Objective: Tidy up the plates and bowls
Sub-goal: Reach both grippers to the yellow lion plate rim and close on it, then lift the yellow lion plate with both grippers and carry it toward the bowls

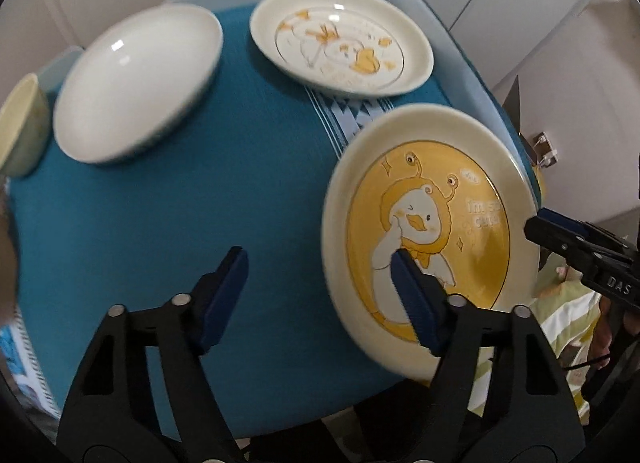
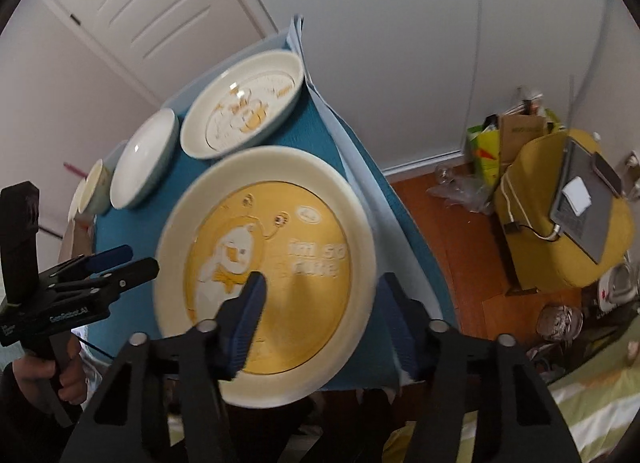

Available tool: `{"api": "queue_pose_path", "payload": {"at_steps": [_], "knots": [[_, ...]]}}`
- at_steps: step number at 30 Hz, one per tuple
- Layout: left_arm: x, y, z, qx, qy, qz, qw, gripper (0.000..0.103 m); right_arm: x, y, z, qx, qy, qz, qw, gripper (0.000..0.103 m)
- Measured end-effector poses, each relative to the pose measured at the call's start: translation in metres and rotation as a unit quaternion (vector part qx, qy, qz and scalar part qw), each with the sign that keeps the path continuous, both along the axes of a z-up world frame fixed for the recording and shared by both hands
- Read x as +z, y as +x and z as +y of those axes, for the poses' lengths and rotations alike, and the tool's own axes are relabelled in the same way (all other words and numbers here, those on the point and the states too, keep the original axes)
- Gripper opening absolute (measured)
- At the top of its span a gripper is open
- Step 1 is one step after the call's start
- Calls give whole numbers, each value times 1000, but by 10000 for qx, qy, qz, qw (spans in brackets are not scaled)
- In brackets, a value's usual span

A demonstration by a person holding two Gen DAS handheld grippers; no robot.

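Note:
A yellow duck plate (image 2: 276, 263) with a cream rim is held tilted above the blue table's near right corner; it also shows in the left wrist view (image 1: 432, 239). My right gripper (image 2: 320, 303) is shut on its rim, one finger over the face, one under. My left gripper (image 1: 320, 295) is open and empty, its right finger in front of the plate. A cream duck-drawing plate (image 1: 340, 41) sits at the far right, a plain white bowl (image 1: 136, 79) left of it, and a pale cup (image 1: 20, 127) at the far left.
The blue tablecloth (image 1: 200, 223) covers a small table with a striped band. A white door (image 2: 152, 11) and wall stand behind. Right of the table are a wooden floor, a yellow chair (image 2: 560, 223) with a tablet, and bags.

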State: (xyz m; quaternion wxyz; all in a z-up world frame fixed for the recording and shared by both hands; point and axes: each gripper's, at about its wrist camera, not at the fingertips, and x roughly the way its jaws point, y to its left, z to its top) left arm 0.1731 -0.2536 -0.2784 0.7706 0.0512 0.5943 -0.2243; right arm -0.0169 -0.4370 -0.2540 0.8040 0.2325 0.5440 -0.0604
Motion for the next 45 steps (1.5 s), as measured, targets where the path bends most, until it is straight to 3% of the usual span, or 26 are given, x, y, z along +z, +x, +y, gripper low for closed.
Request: {"api": "queue_pose_path", "payload": {"at_steps": [6,8,12,22,45], "knots": [[-16,0,-11,-8,0,275,9996,39,-16,11,-16,360,205,79,9991,24],[-19,0,-12,40,17,309,9995,24,-18,14,-18,482,196,98,9986,20],[-22,1,-13,174,-62,325,9993,23,-26,18,-20,623,254,118,9977,15],[-22,-1,-20,216,80,141,9996,22,-30,18,-18,833,128,59,9964,14],[21,-19,13,464,-25,-299,9985,22,-9,23,-5,1156,-154,-189,9930,14]]}}
